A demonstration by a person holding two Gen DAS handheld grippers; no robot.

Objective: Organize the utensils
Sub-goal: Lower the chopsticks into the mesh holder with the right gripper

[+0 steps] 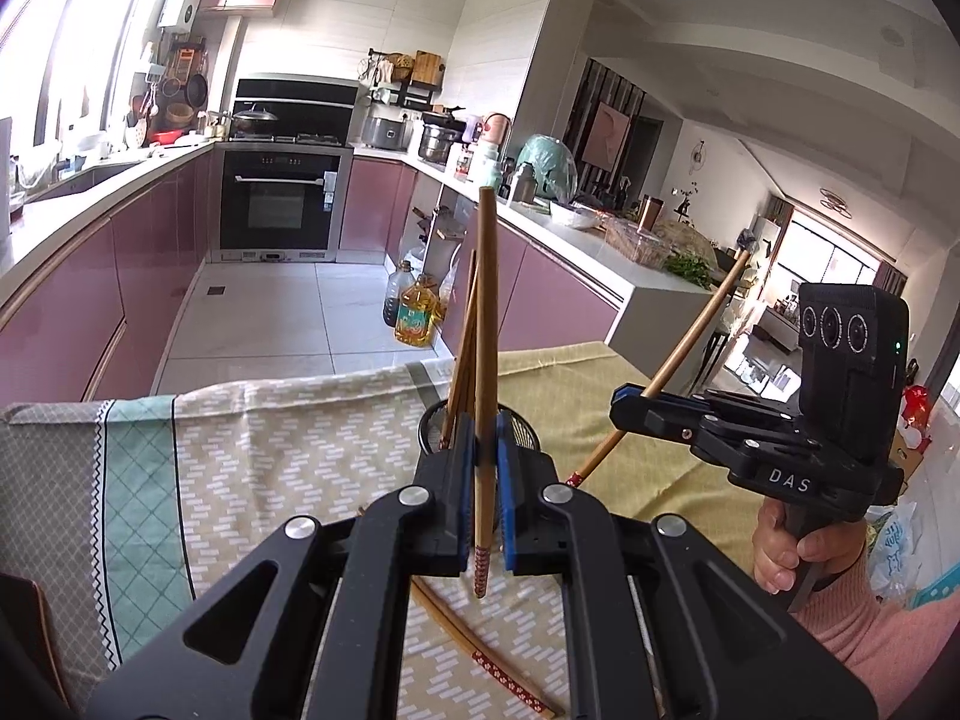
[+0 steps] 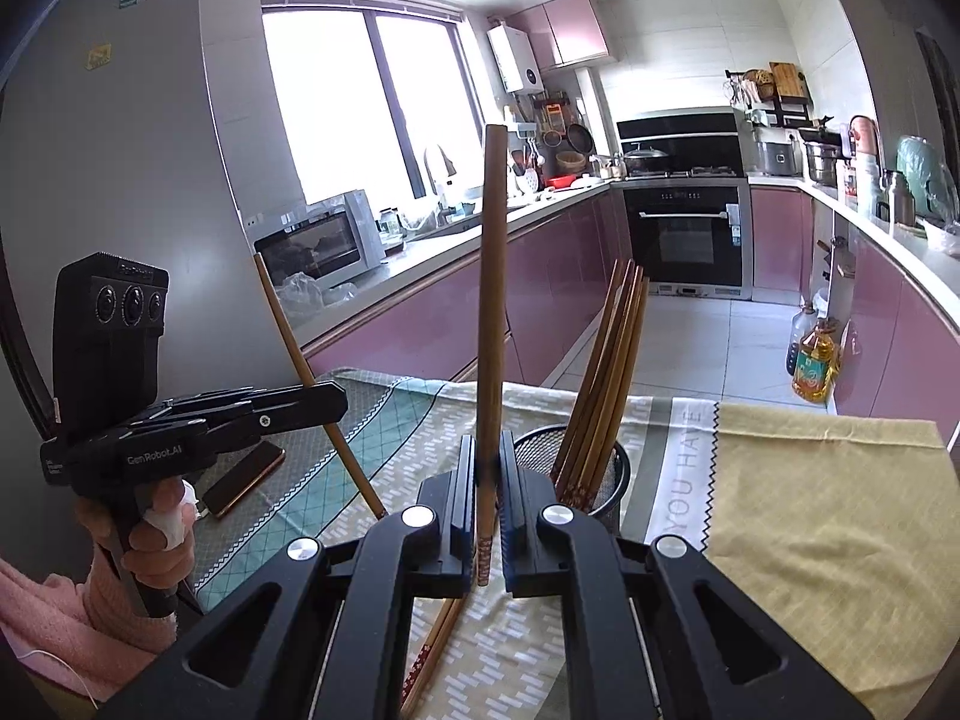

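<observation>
My left gripper (image 1: 483,429) is shut on a brown chopstick (image 1: 487,312) that stands almost upright, its patterned red end hanging below the pads. Just behind it is a black mesh holder (image 1: 427,429) with several chopsticks (image 1: 468,330) leaning in it. To the right, my right gripper (image 1: 629,407) is shut on a second chopstick (image 1: 690,339) that slants up to the right. In the right wrist view the right gripper (image 2: 485,447) clamps its chopstick (image 2: 493,300) upright, beside the holder (image 2: 606,468). The left gripper (image 2: 336,397) holds its slanted chopstick (image 2: 300,354) at the left.
Two loose chopsticks (image 1: 480,648) lie on the patterned cloth (image 1: 270,468) under the grippers; a yellow cloth (image 2: 828,510) covers the right side. A phone (image 2: 243,477) lies at the table's left. Oil bottles (image 1: 414,312) stand on the kitchen floor beyond the table edge.
</observation>
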